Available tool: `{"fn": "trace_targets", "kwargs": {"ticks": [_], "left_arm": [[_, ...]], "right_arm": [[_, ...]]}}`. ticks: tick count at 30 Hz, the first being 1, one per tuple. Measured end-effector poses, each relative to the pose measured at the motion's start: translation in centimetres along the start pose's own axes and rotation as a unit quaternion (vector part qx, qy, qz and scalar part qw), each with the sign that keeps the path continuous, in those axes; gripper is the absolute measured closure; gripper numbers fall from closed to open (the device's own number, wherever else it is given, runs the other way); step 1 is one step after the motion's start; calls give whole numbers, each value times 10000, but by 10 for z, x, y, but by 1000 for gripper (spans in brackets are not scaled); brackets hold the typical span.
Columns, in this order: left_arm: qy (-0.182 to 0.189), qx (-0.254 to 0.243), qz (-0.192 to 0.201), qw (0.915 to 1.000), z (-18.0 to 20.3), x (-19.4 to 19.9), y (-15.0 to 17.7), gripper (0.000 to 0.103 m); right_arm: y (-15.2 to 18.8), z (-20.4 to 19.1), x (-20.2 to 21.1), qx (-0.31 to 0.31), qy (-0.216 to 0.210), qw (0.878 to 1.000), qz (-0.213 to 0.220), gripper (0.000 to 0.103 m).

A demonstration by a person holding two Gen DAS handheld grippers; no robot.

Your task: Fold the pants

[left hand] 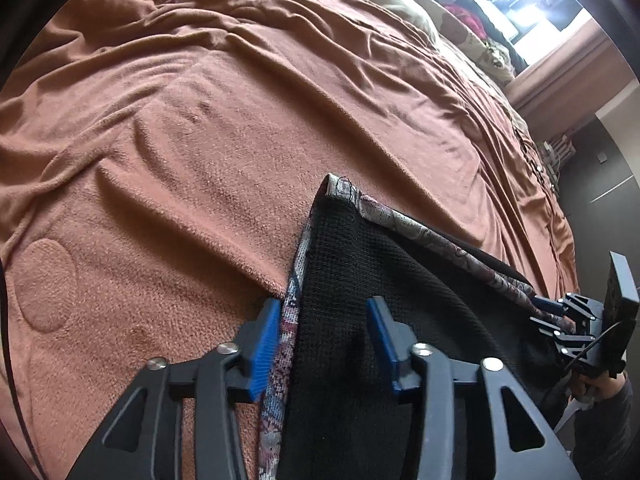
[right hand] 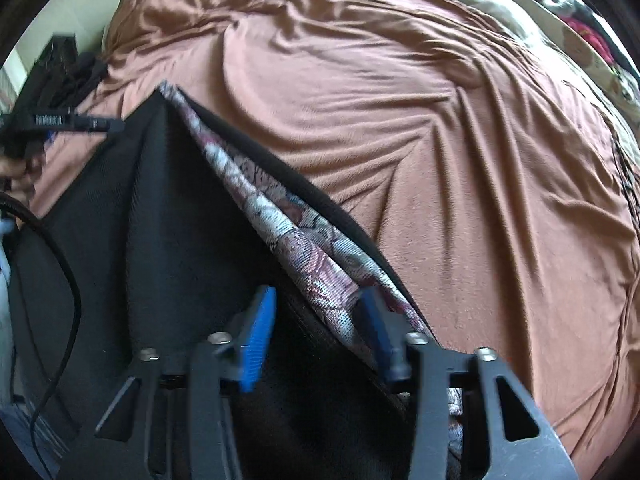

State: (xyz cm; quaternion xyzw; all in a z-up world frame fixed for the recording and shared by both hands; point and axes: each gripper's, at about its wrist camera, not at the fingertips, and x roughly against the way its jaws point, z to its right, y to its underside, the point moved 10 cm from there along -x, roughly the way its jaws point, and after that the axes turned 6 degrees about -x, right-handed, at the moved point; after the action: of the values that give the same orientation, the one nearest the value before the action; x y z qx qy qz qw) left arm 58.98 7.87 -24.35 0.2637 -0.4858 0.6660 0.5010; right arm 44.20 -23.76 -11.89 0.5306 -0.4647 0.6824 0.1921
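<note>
While on 1 blanket [left hand: 200, 120], 1 pants [left hand: 340, 280], 2 grippers [left hand: 322, 334] [right hand: 316, 320].

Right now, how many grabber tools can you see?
2. The left gripper straddles the pants' patterned edge; the right gripper is at the opposite edge. None seem hidden.

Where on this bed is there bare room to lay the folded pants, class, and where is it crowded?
Free: the broad stretch of brown blanket beyond the pants, reaching toward the pillows, wrinkled but bare. Also the blanket beside the patterned waistband in the right wrist view. Crowded: the near edge, where the left gripper, the right gripper and the pants sit together.
</note>
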Motion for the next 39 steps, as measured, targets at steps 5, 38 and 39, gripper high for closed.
{"fn": "trace_targets", "kwargs": {"ticks": [5, 38, 39], "left_arm": [[-106, -216, -53, 9997, 3, -5, -2, 83], [-105, 24, 168, 9998, -1, 64, 40, 52], [-96, 56, 175, 9998, -1, 67, 46, 52]], "right_arm": [[-9, 0, 3, 50, 259, 9995, 175, 101], [22, 34, 68, -1727, 200, 9827, 642, 81], [27, 33, 71, -1752, 183, 9822, 646, 81]]}}
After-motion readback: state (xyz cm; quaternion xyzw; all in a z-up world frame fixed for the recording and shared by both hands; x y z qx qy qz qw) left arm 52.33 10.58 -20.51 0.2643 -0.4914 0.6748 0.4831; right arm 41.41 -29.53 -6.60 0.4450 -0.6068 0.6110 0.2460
